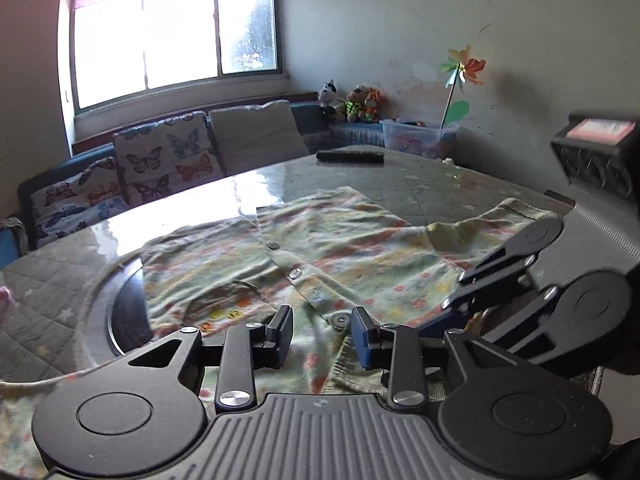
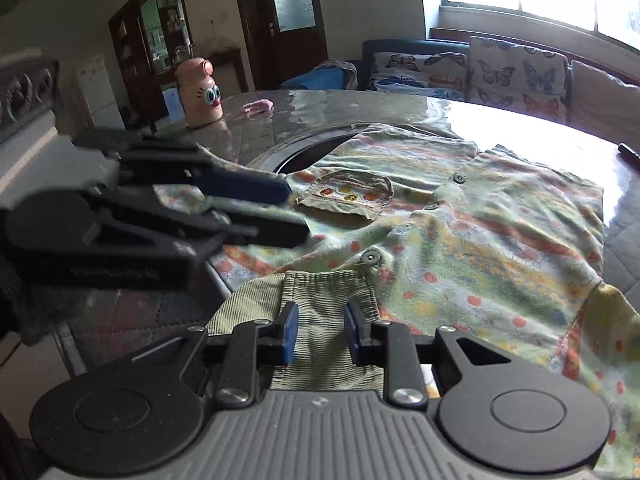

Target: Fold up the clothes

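I see the small shirt (image 2: pixel 460 232) spread flat on the glossy round table (image 1: pixel 192 208), soft cotton with faded stripes, snap buttons and a ribbed collar. My left gripper (image 1: pixel 322 334) and right gripper (image 2: pixel 322 330) both gape over its near edge, holding nothing.

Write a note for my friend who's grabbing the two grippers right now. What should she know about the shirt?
Left gripper: open, low over the shirt's near edge, holding nothing.
Right gripper: open, over the ribbed collar, holding nothing.
The shirt lies spread flat, front up, pocket showing, on the glass table.
Done: laid out.
Left: no fold made yet, so all the folding.
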Demonstrator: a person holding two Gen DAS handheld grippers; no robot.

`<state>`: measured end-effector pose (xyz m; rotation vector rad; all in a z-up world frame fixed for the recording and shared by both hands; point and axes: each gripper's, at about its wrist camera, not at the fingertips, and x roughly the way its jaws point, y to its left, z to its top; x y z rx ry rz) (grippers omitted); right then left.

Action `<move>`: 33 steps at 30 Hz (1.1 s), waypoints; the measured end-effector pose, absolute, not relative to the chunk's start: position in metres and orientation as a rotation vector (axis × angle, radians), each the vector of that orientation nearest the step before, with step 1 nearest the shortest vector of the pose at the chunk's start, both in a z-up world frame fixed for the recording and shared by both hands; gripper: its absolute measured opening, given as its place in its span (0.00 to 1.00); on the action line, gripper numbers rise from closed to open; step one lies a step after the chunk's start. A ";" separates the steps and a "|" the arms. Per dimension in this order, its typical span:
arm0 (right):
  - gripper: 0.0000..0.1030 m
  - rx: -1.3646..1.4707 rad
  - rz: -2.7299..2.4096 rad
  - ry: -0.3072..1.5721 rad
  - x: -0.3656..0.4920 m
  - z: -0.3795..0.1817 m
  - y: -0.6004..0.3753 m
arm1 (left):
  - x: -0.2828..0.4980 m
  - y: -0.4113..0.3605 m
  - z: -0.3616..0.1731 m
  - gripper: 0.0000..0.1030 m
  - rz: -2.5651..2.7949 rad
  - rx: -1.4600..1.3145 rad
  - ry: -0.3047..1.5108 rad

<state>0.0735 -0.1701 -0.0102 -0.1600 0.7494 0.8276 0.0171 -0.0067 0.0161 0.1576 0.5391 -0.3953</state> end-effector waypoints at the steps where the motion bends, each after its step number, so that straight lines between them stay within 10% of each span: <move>1: 0.24 -0.146 0.811 0.748 0.076 -0.009 -0.176 | 0.020 -0.009 0.012 0.34 -0.401 0.156 0.553; 33: 0.32 0.101 0.294 0.706 0.080 -0.013 -0.344 | 0.026 -0.049 0.018 0.34 -0.465 0.267 0.558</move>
